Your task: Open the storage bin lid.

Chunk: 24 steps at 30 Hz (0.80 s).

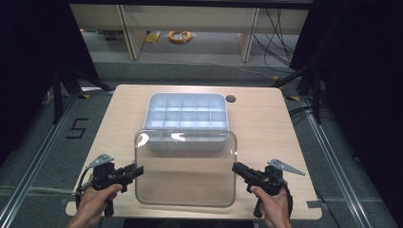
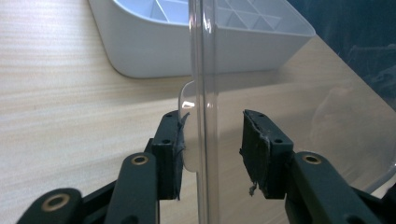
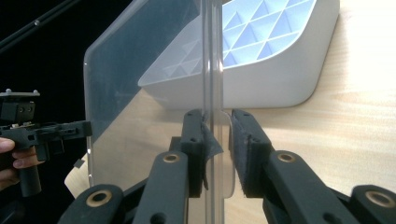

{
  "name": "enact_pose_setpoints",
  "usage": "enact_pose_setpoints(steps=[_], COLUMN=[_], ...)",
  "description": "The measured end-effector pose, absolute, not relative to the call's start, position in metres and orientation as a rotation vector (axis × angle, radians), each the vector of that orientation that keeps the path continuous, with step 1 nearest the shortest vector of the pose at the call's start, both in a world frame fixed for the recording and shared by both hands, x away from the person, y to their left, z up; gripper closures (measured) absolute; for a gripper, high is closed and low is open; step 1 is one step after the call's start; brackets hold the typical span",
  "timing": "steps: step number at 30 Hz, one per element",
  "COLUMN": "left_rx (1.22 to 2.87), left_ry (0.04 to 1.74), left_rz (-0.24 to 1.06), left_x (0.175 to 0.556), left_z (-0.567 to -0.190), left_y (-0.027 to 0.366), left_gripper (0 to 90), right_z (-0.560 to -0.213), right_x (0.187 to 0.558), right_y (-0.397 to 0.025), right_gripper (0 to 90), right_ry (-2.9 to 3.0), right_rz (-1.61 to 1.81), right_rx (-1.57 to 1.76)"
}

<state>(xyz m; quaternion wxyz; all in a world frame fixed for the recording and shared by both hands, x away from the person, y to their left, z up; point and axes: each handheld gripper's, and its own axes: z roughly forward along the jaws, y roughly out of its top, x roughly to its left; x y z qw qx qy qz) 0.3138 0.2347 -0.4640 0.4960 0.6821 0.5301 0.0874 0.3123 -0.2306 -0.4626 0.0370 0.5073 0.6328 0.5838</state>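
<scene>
A clear plastic lid lies over the near half of the table, and its far edge overlaps the front of a white divided tray. My left gripper is at the lid's left edge. In the left gripper view the gripper is open, with the lid's edge between its pads and a gap on the right side. My right gripper is at the lid's right edge. In the right gripper view it is shut on the lid's rim. The tray's compartments look empty.
A round cable hole lies in the table near the tray's far right corner. Bare wood runs along both sides of the tray. Beyond the table are the floor, shelf legs and a coil of yellow cable.
</scene>
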Motion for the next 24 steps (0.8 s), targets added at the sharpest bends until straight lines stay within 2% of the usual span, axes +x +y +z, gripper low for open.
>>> enact_pose_setpoints(steps=[24], left_rx=[1.692], left_ry=[1.313], left_rz=[0.117], left_x=[0.313], left_z=[-0.488], left_y=[0.233], left_gripper=[59.4], right_z=[-0.493], right_x=[0.318], right_y=[-0.232], right_gripper=[72.7], right_ry=[2.001], right_rz=[1.679], right_rx=[1.657])
